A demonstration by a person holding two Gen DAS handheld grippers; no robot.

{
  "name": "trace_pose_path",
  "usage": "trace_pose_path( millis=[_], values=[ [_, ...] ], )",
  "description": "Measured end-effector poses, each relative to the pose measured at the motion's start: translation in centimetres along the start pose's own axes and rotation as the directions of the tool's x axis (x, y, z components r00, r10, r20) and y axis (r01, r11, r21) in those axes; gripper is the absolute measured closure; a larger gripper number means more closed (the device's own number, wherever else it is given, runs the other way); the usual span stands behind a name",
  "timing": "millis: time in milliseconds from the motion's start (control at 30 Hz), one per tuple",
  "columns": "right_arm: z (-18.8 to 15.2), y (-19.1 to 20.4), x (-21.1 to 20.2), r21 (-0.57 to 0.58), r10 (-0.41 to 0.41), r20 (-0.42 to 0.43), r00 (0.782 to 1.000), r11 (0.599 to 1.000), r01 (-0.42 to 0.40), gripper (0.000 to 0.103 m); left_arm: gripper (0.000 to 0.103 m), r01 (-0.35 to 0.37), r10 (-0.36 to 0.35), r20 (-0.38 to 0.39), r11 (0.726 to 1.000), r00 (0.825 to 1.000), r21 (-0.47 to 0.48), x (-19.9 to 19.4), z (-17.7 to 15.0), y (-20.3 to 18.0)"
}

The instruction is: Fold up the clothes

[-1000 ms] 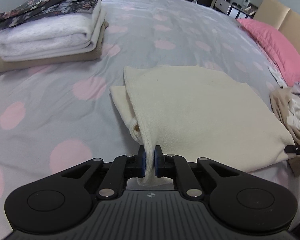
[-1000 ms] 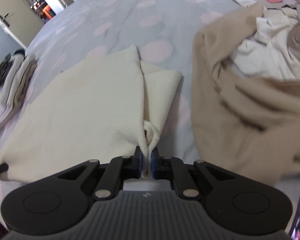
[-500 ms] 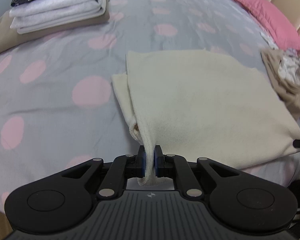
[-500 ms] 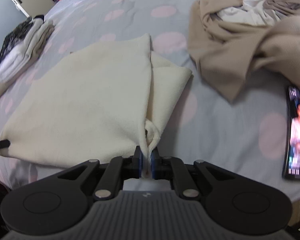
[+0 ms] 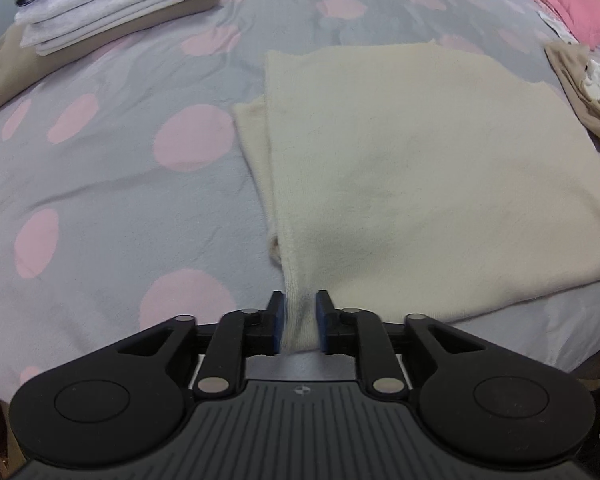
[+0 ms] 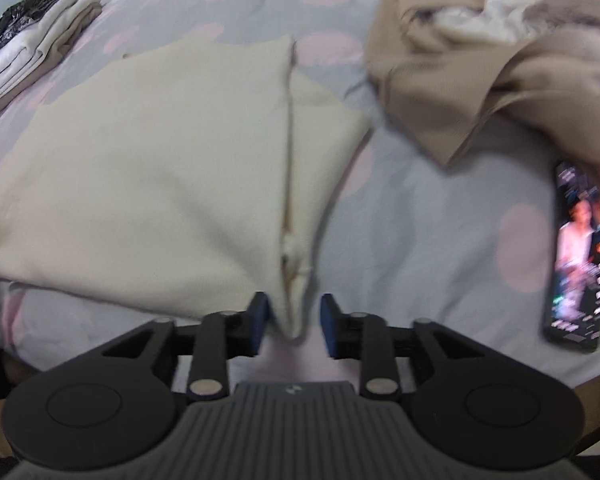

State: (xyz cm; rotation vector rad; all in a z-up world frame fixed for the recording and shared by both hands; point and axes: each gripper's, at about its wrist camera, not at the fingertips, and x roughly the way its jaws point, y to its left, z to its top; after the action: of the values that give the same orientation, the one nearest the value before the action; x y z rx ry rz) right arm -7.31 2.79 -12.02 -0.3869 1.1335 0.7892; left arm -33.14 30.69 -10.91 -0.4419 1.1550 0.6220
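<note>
Both the left gripper (image 5: 299,322) and right gripper (image 6: 293,322) have just been opening, jaws released; the folded cream knit garment's (image 5: 420,168) 2 corners lie loose between them.

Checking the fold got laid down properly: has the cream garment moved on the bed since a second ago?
Yes. The cream garment has come toward the near bed edge, away from the folded stack. Both tongs have just been opening, its corners loose between them.
</note>
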Motion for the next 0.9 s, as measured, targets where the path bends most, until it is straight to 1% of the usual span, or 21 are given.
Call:
trace_pose_path(
  millis=[33,67,100,200,267,333,367,467,500,533,567,600,633,667,767,900],
  values=[
    [0.0,-0.1,-0.5,-0.006,0.001,0.026,1.000,1.000,-0.001,0.068,0.078,0.009,-0.009,0.017,1.000,1.000,-0.010,-0.3,-0.1,0.1],
    [0.1,-0.2,-1.1,-0.004,0.013,0.054,0.998,1.000,-0.013,0.066,0.073,0.019,-0.019,0.034,1.000,0.999,-0.019,-0.7,-0.1,0.3],
    [0.1,-0.3,-1.6,-0.001,0.032,0.078,0.996,0.999,-0.032,0.063,0.070,0.031,-0.030,0.047,0.999,0.998,-0.024,-0.9,-0.1,0.3],
    [0.7,-0.1,-1.9,-0.012,0.089,0.114,0.990,0.996,-0.088,0.063,0.069,0.048,-0.047,0.074,0.999,0.996,-0.014,-1.1,0.4,-0.1],
    [1.0,0.4,-1.7,-0.032,0.091,0.113,0.989,0.996,-0.088,0.064,0.069,0.031,-0.031,0.072,0.999,0.997,0.009,-0.8,0.6,-0.5],
    [1.1,0.2,-1.3,-0.028,0.091,0.098,0.991,0.996,-0.089,0.068,0.070,0.028,-0.029,0.057,1.000,0.998,0.008,-0.4,0.6,-0.5],
    [1.1,0.2,-1.2,-0.026,0.092,0.091,0.992,0.996,-0.090,0.068,0.071,0.028,-0.028,0.049,1.000,0.998,0.008,-0.2,0.6,-0.5],
    [1.1,-0.6,-0.8,0.018,0.109,0.079,0.991,0.994,-0.111,0.070,0.072,0.042,-0.043,0.044,0.999,0.998,0.004,-0.1,0.5,-0.5],
    [1.0,-0.8,-0.5,0.030,0.119,0.072,0.990,0.992,-0.122,0.073,0.074,0.040,-0.041,0.043,0.999,0.998,0.008,0.0,0.5,-0.6],
    [1.0,-0.8,-0.3,0.036,0.130,0.062,0.990,0.991,-0.132,0.079,0.076,0.036,-0.036,0.039,0.999,0.999,0.015,0.1,0.5,-0.6],
    [1.0,-0.9,-0.1,0.043,0.140,0.053,0.989,0.989,-0.143,0.081,0.080,0.029,-0.030,0.034,0.999,0.999,0.019,0.2,0.5,-0.6],
    [1.0,-0.8,0.0,0.041,0.143,0.046,0.989,0.989,-0.145,0.083,0.087,0.025,-0.026,0.032,1.000,0.999,0.018,0.2,0.5,-0.6],
    [1.0,-0.6,0.0,0.036,0.142,0.045,0.989,0.989,-0.143,0.094,0.091,0.022,-0.023,0.029,1.000,0.999,0.016,0.3,0.5,-0.6],
    [1.0,-0.5,-0.1,0.031,0.141,0.044,0.989,0.989,-0.142,0.098,0.099,0.021,-0.021,0.032,1.000,0.999,0.012,0.2,0.5,-0.6],
    [1.0,-0.6,-0.8,0.032,0.152,0.053,0.987,0.988,-0.154,0.098,0.100,0.018,-0.018,0.043,1.000,0.999,0.001,-0.1,0.5,-0.5],
    [0.8,-1.1,-1.4,0.022,0.164,0.010,0.986,0.986,-0.164,0.099,0.101,-0.011,0.010,0.071,1.000,0.997,0.007,-0.8,0.6,-0.4]
  ],
)
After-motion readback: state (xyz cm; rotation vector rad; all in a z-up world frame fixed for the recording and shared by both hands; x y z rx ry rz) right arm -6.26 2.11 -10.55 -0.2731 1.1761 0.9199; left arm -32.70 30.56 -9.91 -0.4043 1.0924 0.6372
